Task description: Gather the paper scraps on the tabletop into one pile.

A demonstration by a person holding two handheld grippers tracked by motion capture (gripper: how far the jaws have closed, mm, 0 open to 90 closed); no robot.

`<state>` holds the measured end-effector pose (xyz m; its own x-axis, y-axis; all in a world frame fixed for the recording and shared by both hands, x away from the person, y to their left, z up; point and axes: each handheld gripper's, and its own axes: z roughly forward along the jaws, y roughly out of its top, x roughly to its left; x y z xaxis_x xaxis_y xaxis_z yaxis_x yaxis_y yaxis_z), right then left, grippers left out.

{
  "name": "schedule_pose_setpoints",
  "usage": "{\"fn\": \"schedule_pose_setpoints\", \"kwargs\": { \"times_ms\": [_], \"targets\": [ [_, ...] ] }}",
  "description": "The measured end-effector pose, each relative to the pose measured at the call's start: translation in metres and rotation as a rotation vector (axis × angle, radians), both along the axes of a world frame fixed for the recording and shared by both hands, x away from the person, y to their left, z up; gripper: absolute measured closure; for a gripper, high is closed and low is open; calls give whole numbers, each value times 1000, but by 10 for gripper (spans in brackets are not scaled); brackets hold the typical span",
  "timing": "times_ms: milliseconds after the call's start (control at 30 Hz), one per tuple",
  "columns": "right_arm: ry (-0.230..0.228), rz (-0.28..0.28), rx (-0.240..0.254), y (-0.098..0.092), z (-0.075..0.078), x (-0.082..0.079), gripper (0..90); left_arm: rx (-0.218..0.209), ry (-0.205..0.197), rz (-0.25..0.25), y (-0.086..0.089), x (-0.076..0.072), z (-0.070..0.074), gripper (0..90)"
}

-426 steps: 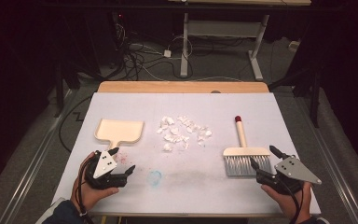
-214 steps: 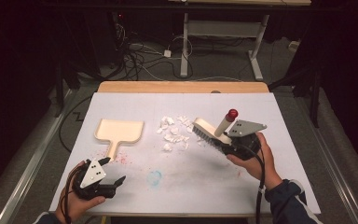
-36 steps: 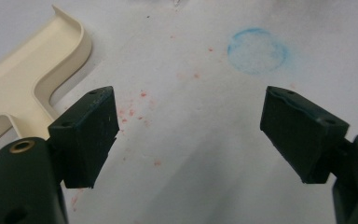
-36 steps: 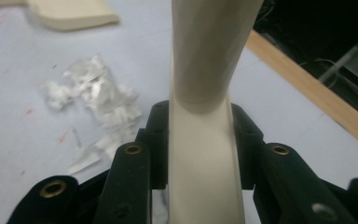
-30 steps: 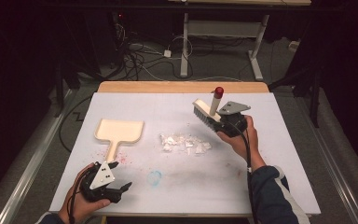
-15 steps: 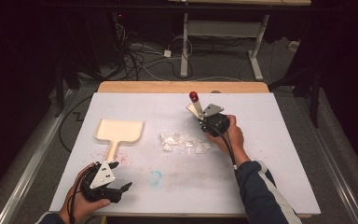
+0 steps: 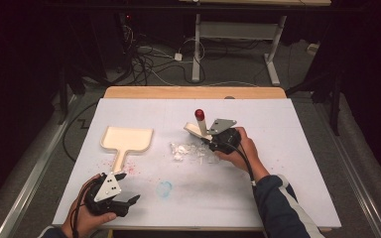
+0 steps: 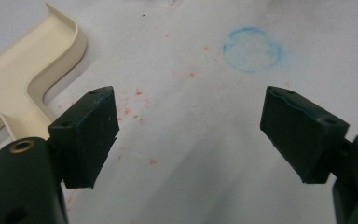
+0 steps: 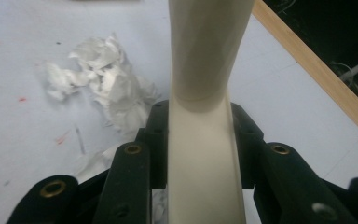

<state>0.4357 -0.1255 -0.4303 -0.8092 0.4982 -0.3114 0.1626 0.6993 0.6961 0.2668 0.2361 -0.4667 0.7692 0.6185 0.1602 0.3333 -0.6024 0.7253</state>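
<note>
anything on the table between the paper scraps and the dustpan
Nothing visible. The paper scraps lie just right of the dustpan, with only bare white table and faint red specks between them. The right gripper holds the brush on the scraps' far side from the pan.

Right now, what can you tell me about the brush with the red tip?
The brush has a cream handle that looks like plastic, ending in a round red tip. It stands tilted, tip up and away from the person, head down by the white paper scraps on the table. The right tongs are shut on its handle. Its bristles are hard to make out.
</note>
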Motion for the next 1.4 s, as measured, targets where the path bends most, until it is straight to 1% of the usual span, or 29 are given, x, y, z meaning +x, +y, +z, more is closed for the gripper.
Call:
{"fn": "schedule_pose_setpoints", "kwargs": {
  "times_ms": [67, 100, 167, 267, 333, 433, 533, 567, 633, 667, 700, 733, 767, 833, 900, 1000, 1067, 1100, 1133, 1200, 1233, 1267, 1300, 1400],
  "targets": [
    [12, 9, 26, -7, 3, -4, 676, 1, 0, 4, 0, 0, 0, 186],
    [12, 13, 31, -11, 4, -6, 676, 2, -2, 7, 0, -1, 0, 186],
    [-15, -19, 43, -17, 6, -9, 676, -2, -3, 7, -1, 0, 1, 186],
    [-27, -36, 75, -26, 12, -12, 676, 5, -10, 5, -3, 0, 2, 185],
    [-43, -42, 106, -32, 19, -14, 676, 8, -13, 5, -3, -1, 2, 186],
    [-47, -58, 156, -40, 27, -19, 676, 8, -18, 9, -2, 0, 3, 186],
    [-39, -92, 194, -43, 34, -23, 676, 11, -24, 13, -2, -1, 3, 186],
    [-31, -104, 206, -43, 36, -25, 676, 12, -35, 11, -1, -1, 4, 186],
    [-12, -125, 232, -41, 40, -30, 676, 11, -40, 11, -1, -2, 5, 186],
    [6, -136, 258, -40, 41, -33, 676, 10, -43, 11, -1, -3, 6, 186],
    [32, -137, 298, -38, 42, -36, 676, 7, -44, 11, -1, -3, 6, 186],
    [72, -122, 341, -35, 42, -39, 676, 4, -47, 7, 0, -4, 6, 186],
    [97, -108, 362, -30, 43, -43, 676, 7, -53, 7, 0, -5, 7, 186],
    [104, -102, 369, -18, 43, -51, 676, 6, -62, 10, 1, -7, 8, 186],
    [126, -90, 399, -4, 40, -57, 676, -7, -64, 19, 2, -8, 9, 186],
    [194, -79, 437, 17, 33, -63, 677, -19, -60, 28, 6, -8, 10, 186],
    [214, -82, 465, 31, 29, -65, 676, -29, -61, 38, 8, -8, 11, 185],
    [222, -87, 475, 39, 26, -65, 677, -37, -51, 44, 8, -9, 10, 186],
    [234, -91, 486, 46, 23, -65, 676, -38, -50, 45, 8, -9, 10, 185],
    [256, -110, 492, 60, 14, -64, 676, -28, -58, 35, 8, -8, 10, 185],
    [257, -129, 490, 66, 9, -63, 676, -19, -57, 35, 7, -8, 9, 185],
    [264, -150, 500, 70, 4, -61, 676, -12, -55, 33, 7, -8, 9, 186],
    [277, -175, 513, 73, 0, -58, 677, -6, -54, 32, 7, -8, 8, 186],
    [281, -261, 536, 81, -13, -50, 676, 0, -49, 25, 6, -8, 7, 186]
  ]
}}
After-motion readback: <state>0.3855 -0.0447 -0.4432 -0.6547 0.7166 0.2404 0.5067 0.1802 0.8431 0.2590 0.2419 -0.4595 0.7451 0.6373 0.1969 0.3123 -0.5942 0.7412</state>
